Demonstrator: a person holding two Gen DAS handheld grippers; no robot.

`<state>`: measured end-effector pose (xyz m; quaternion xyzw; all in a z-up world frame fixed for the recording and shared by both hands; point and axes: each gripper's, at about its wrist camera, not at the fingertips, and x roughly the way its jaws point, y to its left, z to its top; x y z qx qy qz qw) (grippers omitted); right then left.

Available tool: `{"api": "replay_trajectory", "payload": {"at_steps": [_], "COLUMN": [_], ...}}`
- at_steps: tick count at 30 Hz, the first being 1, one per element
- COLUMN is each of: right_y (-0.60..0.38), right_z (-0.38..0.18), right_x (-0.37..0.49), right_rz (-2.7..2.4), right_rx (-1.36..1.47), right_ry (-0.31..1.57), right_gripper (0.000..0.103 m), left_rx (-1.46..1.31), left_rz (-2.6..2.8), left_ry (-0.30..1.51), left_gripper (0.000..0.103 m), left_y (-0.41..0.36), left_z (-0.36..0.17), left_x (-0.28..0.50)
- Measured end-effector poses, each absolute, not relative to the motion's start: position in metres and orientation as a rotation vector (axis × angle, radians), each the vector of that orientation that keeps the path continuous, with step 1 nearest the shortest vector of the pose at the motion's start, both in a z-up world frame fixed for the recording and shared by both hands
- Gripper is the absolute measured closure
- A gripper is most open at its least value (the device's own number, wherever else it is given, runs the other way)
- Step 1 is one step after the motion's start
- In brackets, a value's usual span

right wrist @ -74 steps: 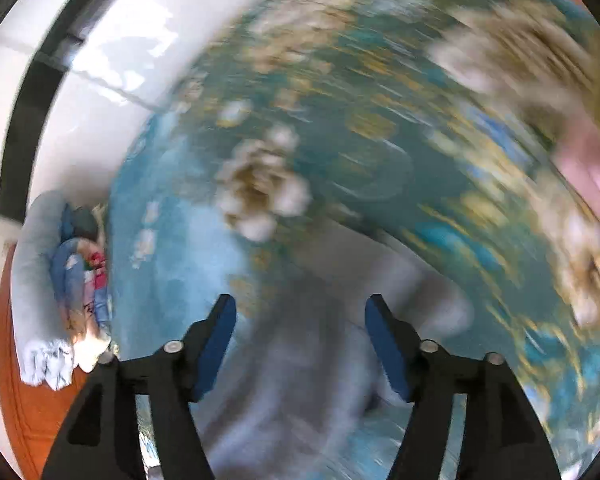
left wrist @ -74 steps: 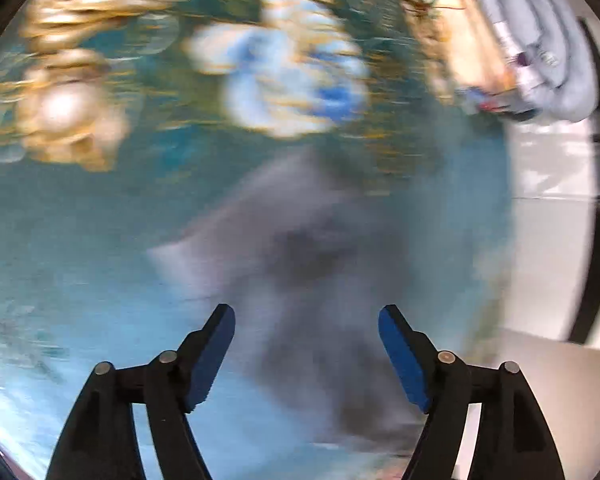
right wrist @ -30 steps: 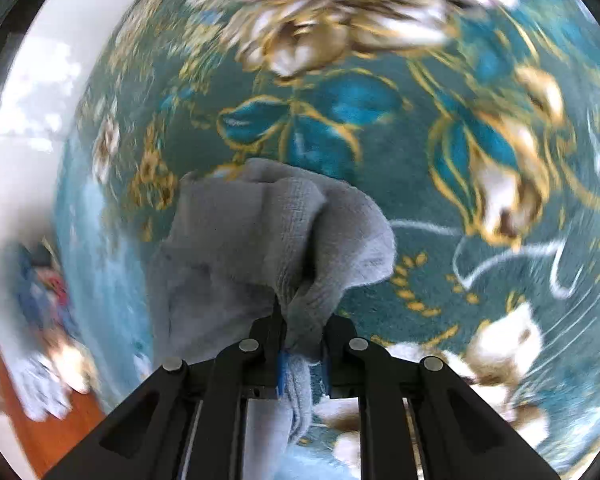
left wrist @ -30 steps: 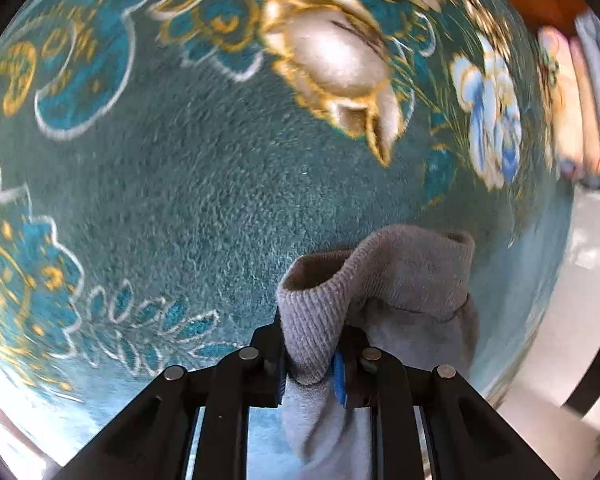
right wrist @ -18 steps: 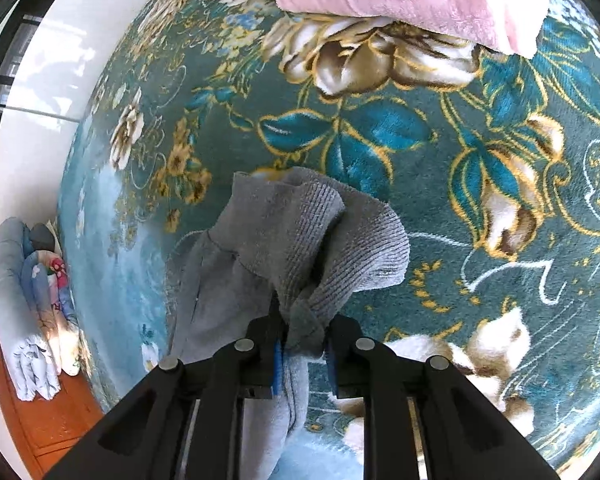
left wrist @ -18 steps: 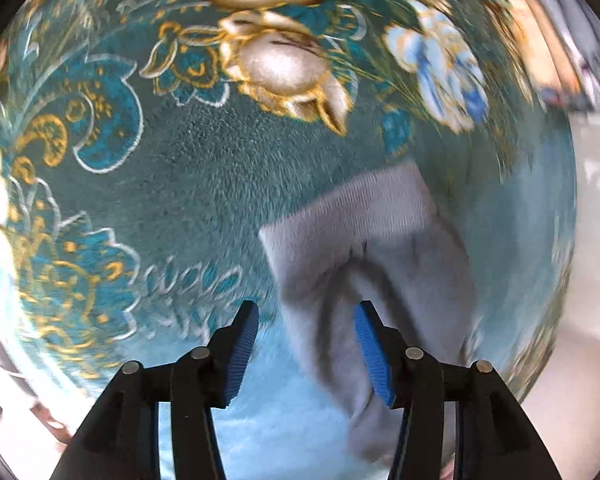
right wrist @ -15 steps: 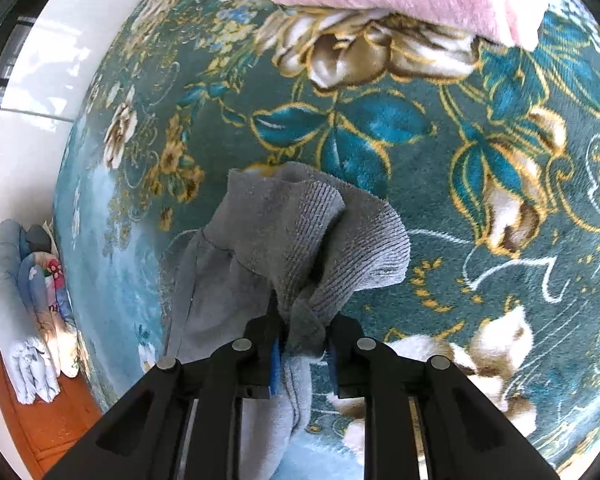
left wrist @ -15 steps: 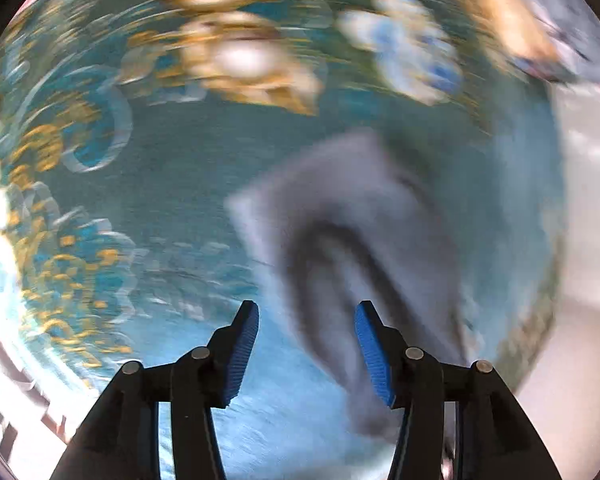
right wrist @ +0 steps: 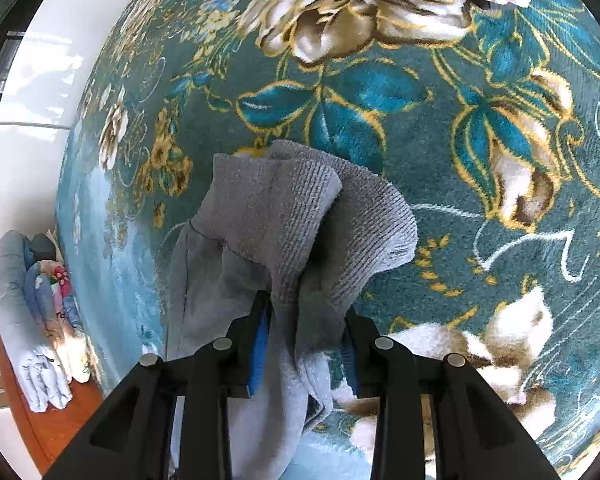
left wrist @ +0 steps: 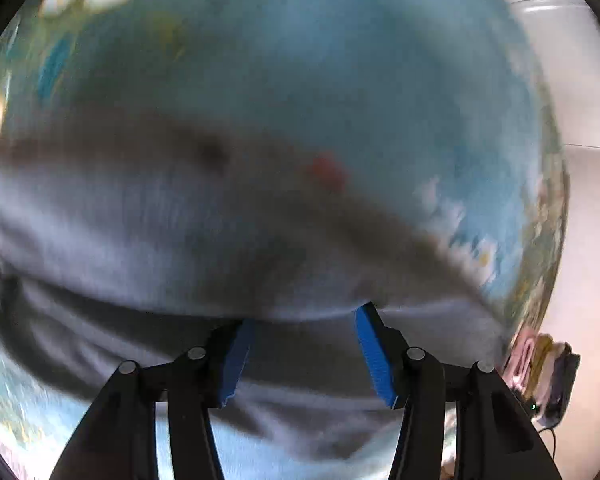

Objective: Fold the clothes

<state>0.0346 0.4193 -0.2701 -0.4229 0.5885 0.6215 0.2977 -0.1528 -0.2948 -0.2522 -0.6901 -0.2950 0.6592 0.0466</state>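
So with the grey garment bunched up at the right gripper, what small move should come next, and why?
Probably close the left gripper on the grey garment. Its jaws stand apart with blurred grey fabric lying between and over them, gripping nothing, while the right gripper has the ribbed cuff between its pads above the floral carpet. A second hold would let the two grippers spread the cloth for a fold.

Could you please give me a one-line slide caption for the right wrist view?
Right claw grips the grey garment's ribbed cuff above a teal floral carpet.
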Motion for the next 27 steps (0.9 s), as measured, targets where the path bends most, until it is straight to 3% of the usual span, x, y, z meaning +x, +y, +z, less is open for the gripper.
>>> {"api": "replay_trajectory", "payload": {"at_steps": [3,8,16,18,27], "right_y": [0.422,0.425,0.429,0.427,0.354], "right_z": [-0.269,-0.270,-0.267,-0.260,-0.156], "right_x": [0.037,0.038,0.035,0.032,-0.034], "right_rz": [1.666,1.652,1.643,1.647,2.138], "right_rx": [-1.086,-1.057,-1.021,-1.031,-1.184], "right_ry": [1.566,1.580,1.571,1.529,1.078], "right_gripper": [0.069,0.069,0.069,0.083,0.088], "left_rx": [-2.042,-2.141,-2.101,-2.098,-2.051], "left_rz": [2.091,2.076,2.020,2.007,1.996], "left_ry": [-1.015,-1.032,-1.228,-1.301,-1.643], "left_gripper": [0.045,0.046,0.046,0.046,0.045], "left_y": [-0.306,-0.306,-0.335,-0.351,-0.380], "left_z": [-0.250,-0.269,-0.227,-0.210,-0.171], "left_x": [-0.173,-0.187,-0.115,-0.088,0.010]}}
